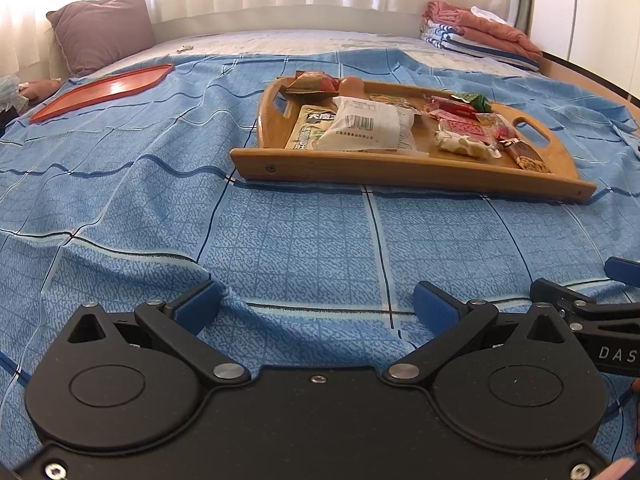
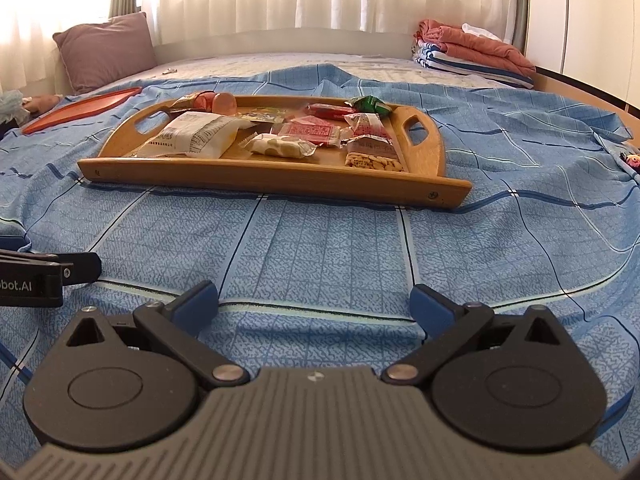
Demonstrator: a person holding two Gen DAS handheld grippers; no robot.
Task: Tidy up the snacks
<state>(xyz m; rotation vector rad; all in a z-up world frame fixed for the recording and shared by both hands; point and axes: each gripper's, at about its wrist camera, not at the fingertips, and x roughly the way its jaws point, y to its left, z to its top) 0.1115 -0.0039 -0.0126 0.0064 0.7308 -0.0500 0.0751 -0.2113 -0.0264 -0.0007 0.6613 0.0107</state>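
Observation:
A wooden tray [image 1: 400,168] [image 2: 280,174] with handle cut-outs lies on the blue checked bedspread and holds several wrapped snacks. Among them are a large white packet with a barcode [image 1: 366,126] [image 2: 192,136], a red patterned packet [image 1: 464,128] [image 2: 310,132], a green wrapped sweet [image 1: 476,101] [image 2: 368,104] and a peanut bar [image 1: 526,156] [image 2: 374,160]. My left gripper [image 1: 316,304] is open and empty, low over the bedspread, well short of the tray. My right gripper [image 2: 314,300] is open and empty, also short of the tray, beside the left one.
An empty orange-red tray [image 1: 104,90] [image 2: 80,110] lies at the far left of the bed. A mauve pillow [image 1: 100,28] [image 2: 106,50] leans at the back left. Folded blankets [image 1: 480,32] [image 2: 472,52] are stacked at the back right. The bedspread [image 1: 280,240] is wrinkled.

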